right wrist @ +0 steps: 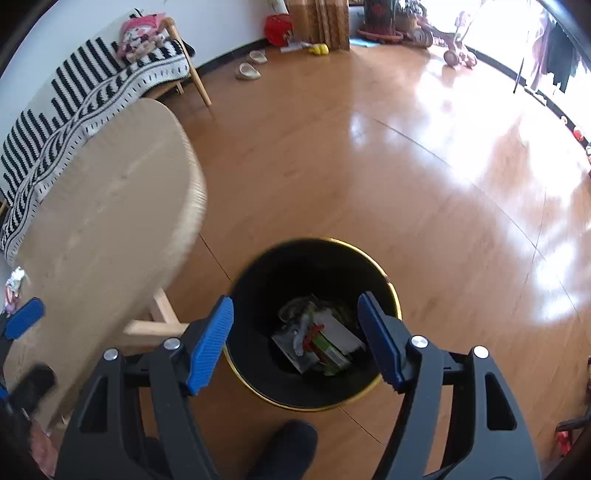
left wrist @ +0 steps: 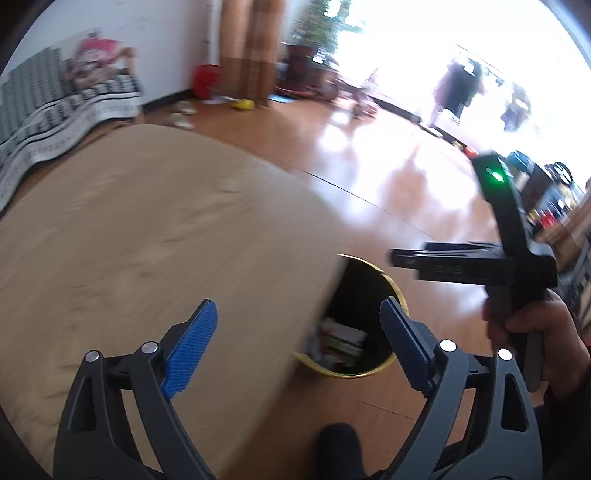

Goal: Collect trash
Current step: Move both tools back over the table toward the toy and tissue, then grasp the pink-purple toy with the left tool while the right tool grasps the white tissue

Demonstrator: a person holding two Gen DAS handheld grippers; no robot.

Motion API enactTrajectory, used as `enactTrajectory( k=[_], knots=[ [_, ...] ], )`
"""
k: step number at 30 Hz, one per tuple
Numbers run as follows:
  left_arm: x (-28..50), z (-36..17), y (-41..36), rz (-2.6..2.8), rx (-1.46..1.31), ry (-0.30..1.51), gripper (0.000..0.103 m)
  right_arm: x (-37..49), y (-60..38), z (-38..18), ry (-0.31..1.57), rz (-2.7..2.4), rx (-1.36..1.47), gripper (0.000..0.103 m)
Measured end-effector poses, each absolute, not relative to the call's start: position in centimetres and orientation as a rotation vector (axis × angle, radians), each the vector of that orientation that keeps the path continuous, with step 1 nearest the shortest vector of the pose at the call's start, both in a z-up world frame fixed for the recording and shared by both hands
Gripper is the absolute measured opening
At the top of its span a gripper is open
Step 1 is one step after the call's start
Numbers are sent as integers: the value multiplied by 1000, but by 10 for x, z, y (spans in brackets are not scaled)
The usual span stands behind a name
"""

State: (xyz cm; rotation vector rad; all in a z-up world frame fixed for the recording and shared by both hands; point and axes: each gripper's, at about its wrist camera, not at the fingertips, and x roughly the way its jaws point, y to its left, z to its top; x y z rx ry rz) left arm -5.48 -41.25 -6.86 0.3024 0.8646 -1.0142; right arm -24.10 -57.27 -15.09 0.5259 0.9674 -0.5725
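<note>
A black trash bin with a gold rim (right wrist: pixel 393 291) stands on the floor beside the round wooden table (right wrist: pixel 103 214). Inside it lie several wrappers and packets (right wrist: pixel 317 343). My right gripper (right wrist: pixel 295 314) is open and empty, held above the bin's mouth. My left gripper (left wrist: pixel 299 317) is open and empty, over the table's edge (left wrist: pixel 147 240), with the bin (left wrist: pixel 399 295) partly hidden behind the table. The right gripper's body (left wrist: pixel 476 266) shows at the right of the left wrist view. A crumpled wrapper (right wrist: pixel 14 280) lies at the table's far left edge.
A bench with a striped black and white blanket (right wrist: pixel 92 85) stands behind the table. Slippers (right wrist: pixel 251 66), a red container (right wrist: pixel 279 27), a yellow toy (right wrist: pixel 319 48) and a tricycle (right wrist: pixel 454 40) lie at the far side of the shiny wooden floor (right wrist: pixel 369 166). A dark foot (right wrist: pixel 291 450) is below the bin.
</note>
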Motion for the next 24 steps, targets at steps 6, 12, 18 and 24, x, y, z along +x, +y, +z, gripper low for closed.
enactTrajectory(
  k=[6, 12, 18, 24],
  knots=[
    [7, -50, -319, -810, 231, 832, 91, -187, -514, -118, 917, -478, 430, 73],
    [77, -41, -200, -515, 168, 800, 92, -111, -421, -99, 919, -307, 306, 77],
    [131, -51, -101, -340, 198, 786, 92, -45, -337, -97, 959, -157, 208, 78],
    [163, -69, -79, -413, 200, 815, 92, -1, -274, -102, 986, -56, 147, 78]
  ],
)
